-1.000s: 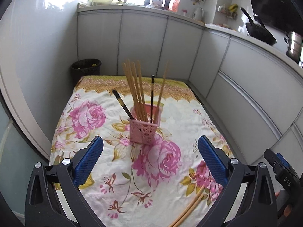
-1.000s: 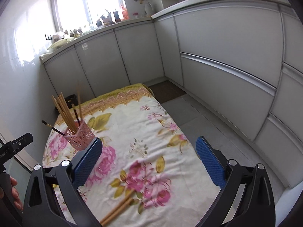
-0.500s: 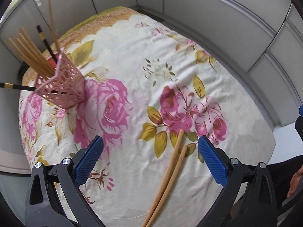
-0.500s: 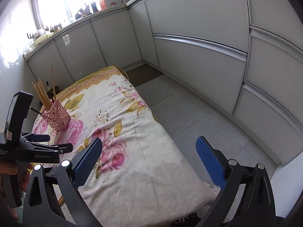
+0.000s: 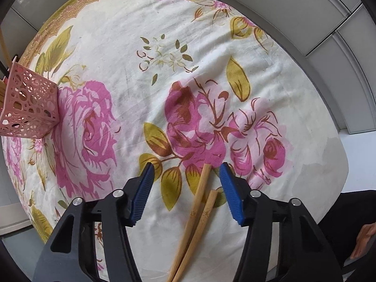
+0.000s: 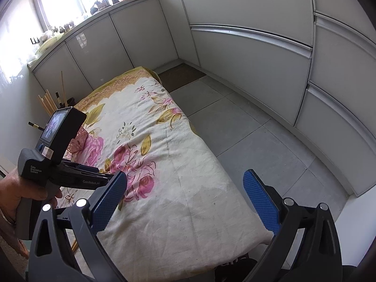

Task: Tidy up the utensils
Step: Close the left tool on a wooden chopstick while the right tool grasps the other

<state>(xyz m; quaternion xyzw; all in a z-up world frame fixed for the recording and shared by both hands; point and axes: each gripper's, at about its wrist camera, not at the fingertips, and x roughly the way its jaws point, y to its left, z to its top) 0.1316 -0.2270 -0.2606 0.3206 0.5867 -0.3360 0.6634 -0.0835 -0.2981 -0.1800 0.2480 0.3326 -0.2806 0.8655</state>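
While the right tongs [image 6: 184, 198] hover agape, the downward-pointing left tongs [image 5: 186, 181], just narrowing, straddle two chopsticks [image 5: 199, 202] ungripped.

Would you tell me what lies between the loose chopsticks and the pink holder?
Only bare flowered cloth: the left wrist view shows nothing lying between the chopsticks and the holder.

A pair of bamboo chopsticks [image 5: 199, 213] is laid side by side on the floral cloth, well apart from the pink perforated holder [image 5: 28, 105]. The holder is stood upright, filled with more chopsticks [image 6: 48, 102] leaning outward.
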